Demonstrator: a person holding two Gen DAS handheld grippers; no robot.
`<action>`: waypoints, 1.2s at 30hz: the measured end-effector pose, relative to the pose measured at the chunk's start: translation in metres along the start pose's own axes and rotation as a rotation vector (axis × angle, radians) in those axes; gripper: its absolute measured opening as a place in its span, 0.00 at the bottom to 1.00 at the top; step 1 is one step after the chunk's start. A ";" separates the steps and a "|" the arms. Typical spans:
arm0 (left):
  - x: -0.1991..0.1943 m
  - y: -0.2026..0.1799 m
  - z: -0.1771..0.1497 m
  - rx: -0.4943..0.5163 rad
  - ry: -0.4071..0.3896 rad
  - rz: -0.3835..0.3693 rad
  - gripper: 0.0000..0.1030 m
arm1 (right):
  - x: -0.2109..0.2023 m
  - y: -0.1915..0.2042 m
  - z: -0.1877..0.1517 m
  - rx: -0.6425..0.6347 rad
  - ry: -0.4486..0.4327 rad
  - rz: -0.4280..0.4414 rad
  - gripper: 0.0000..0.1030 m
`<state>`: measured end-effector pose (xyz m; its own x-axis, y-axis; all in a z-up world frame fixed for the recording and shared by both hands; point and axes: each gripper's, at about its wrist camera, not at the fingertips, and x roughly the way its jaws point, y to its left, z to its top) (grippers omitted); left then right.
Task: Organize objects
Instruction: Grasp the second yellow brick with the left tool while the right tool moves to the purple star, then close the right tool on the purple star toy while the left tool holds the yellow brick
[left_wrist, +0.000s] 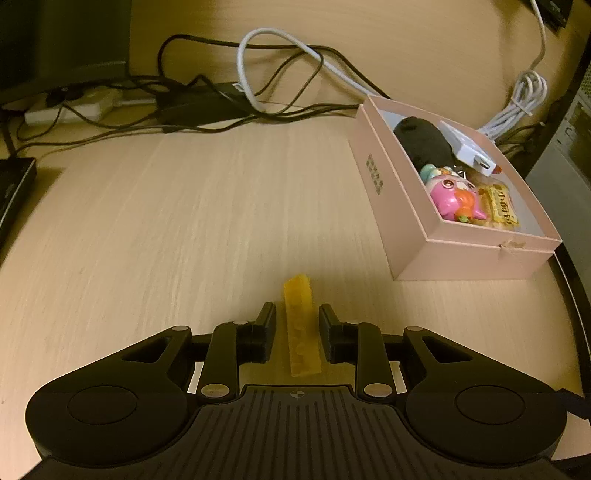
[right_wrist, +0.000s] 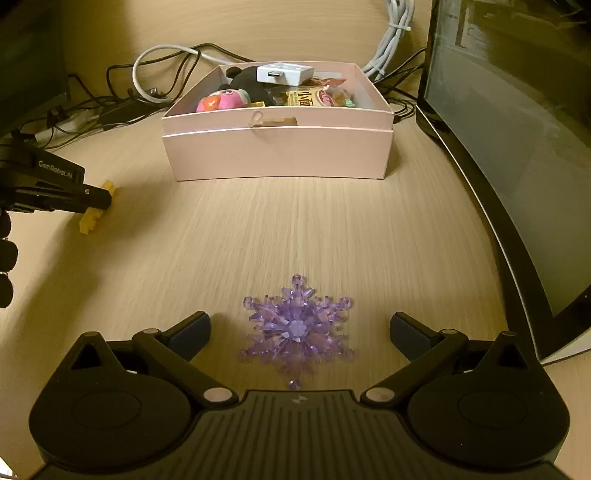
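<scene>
Straddling the yellow toy brick (left_wrist: 301, 328) with our left gripper (left_wrist: 297, 330), pads slightly apart and not pressing, we judged it light, stiff, best pinched on its long sides; our right gripper (right_wrist: 299, 332) stood spread around the fragile purple crystal snowflake (right_wrist: 295, 328)

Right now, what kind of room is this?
Probably a home or office desk: a wooden desk, tangled cables by a power strip, and a monitor beside a pink box of toys.
</scene>
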<state>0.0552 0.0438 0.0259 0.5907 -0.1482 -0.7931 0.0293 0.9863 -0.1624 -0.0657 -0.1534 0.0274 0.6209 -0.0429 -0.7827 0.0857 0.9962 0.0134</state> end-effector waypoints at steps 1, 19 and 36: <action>0.000 0.000 0.001 -0.001 0.000 -0.001 0.27 | 0.000 0.000 0.000 -0.001 0.000 0.000 1.00; 0.000 -0.019 -0.007 0.080 -0.007 -0.027 0.20 | -0.001 0.000 0.001 -0.007 -0.001 0.003 1.00; -0.039 -0.042 -0.058 0.171 0.055 -0.114 0.20 | 0.002 0.003 0.007 -0.065 0.027 0.047 1.00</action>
<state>-0.0159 0.0035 0.0291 0.5313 -0.2585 -0.8068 0.2328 0.9602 -0.1543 -0.0593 -0.1512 0.0303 0.6020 0.0050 -0.7985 0.0055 0.9999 0.0104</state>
